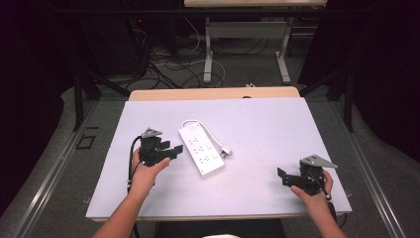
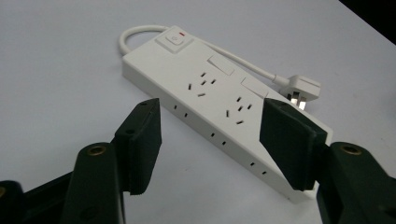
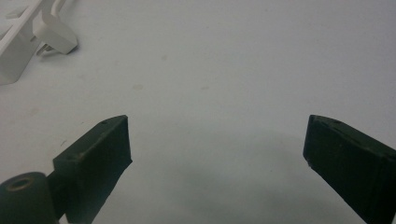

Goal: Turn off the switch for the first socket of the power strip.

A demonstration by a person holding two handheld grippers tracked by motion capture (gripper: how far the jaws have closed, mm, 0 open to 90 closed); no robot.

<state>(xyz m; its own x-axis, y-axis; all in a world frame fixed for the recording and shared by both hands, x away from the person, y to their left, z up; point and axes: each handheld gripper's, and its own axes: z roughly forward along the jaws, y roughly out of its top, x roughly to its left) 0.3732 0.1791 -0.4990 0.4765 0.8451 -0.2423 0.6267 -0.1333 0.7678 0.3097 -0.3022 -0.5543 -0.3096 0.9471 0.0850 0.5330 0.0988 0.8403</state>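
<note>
A white power strip (image 1: 200, 148) lies flat near the middle of the white table top (image 1: 257, 129), its short cable looping back to a white plug (image 1: 226, 151) beside it. My left gripper (image 1: 176, 148) is open just left of the strip. In the left gripper view the strip (image 2: 219, 102) lies ahead between the black jaws, and the plug (image 2: 301, 88) rests beyond it; the left gripper (image 2: 210, 135) holds nothing. My right gripper (image 1: 282, 176) is open near the front right, over bare table. In the right gripper view, the right gripper (image 3: 217, 144) is open, with the plug (image 3: 56, 37) far off at the upper left.
A wooden table edge (image 1: 213, 93) shows behind the white top. Beyond it stand a desk frame (image 1: 245, 44) and loose floor cables (image 1: 168, 69). Dark curtains flank both sides.
</note>
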